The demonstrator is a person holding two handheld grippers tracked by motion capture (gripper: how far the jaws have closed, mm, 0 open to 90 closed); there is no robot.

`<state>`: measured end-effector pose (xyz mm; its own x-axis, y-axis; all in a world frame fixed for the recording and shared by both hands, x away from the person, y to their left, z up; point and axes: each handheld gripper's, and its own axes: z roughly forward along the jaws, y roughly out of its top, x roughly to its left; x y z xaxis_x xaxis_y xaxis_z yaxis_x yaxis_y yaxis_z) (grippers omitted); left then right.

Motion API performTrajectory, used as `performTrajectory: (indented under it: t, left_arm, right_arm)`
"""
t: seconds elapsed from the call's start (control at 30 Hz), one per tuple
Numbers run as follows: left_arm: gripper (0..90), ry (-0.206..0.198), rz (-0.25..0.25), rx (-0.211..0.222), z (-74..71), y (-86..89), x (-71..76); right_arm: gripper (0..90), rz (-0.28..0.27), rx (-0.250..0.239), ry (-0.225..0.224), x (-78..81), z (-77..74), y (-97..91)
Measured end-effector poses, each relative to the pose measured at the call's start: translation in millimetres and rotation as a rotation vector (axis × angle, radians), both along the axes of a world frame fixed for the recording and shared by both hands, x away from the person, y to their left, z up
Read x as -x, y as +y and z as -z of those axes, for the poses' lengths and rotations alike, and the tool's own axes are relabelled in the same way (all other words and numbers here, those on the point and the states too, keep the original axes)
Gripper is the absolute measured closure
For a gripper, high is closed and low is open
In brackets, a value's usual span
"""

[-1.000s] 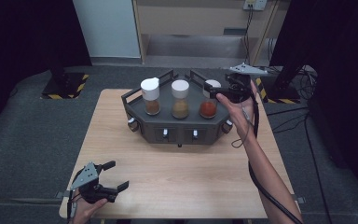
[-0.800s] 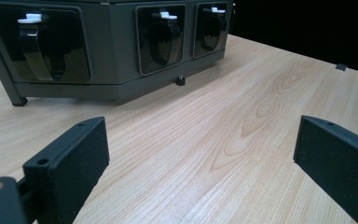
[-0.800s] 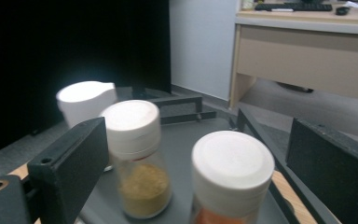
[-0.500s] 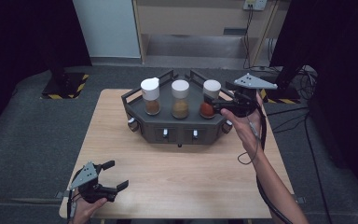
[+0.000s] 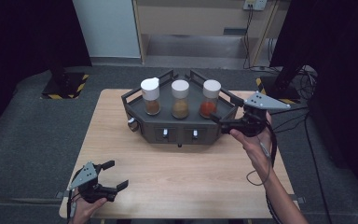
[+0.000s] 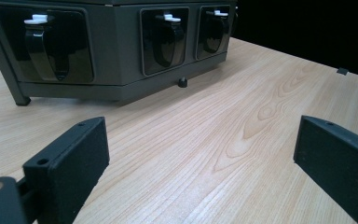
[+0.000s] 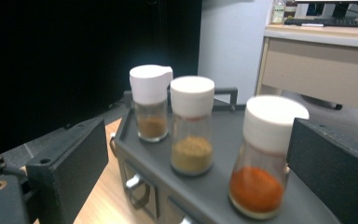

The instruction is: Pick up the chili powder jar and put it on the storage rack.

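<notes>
Approaching from three o'clock, the open right claw (image 5: 220, 122) faces the red spice jar (image 7: 263, 158) — light, slippery glass; grip mid-body.

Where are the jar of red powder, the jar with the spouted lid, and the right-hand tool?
Red powder jar (image 7: 261, 158), right gripper view, glass body.
Spouted-lid jar (image 5: 150, 95), high view, body.
Right gripper (image 5: 220, 121), high view, between its fingers.

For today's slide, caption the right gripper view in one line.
Open right gripper faces three white-capped spice jars; the red-powder jar stands nearest.

jars (image 5: 180, 98) crowd rack (image 5: 137, 114) — table (image 5: 191, 182) front open
</notes>
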<state>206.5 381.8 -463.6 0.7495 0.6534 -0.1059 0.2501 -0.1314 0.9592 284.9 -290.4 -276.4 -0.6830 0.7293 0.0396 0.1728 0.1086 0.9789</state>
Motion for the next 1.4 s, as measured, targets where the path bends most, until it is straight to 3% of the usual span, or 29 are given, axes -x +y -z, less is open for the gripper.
performTrajectory:
  t: [0.7, 1.17, 1.4]
  left_arm:
    - [2.4, 0.005, 0.003, 0.005, 0.0, 0.2, 0.0]
    - [2.4, 0.006, 0.001, 0.006, 0.1, 0.6, 0.2]
    - [2.4, 0.007, 0.001, 0.004, 0.0, 0.4, -0.1]
  right_arm:
    - [5.3, 0.049, 0.049, 0.031, 71.4, 56.5, -47.0]
    - [4.7, 0.044, 0.044, 0.067, 96.9, 103.9, -70.7]
    - [4.7, 0.062, 0.042, 0.092, 105.2, 119.7, -78.3]
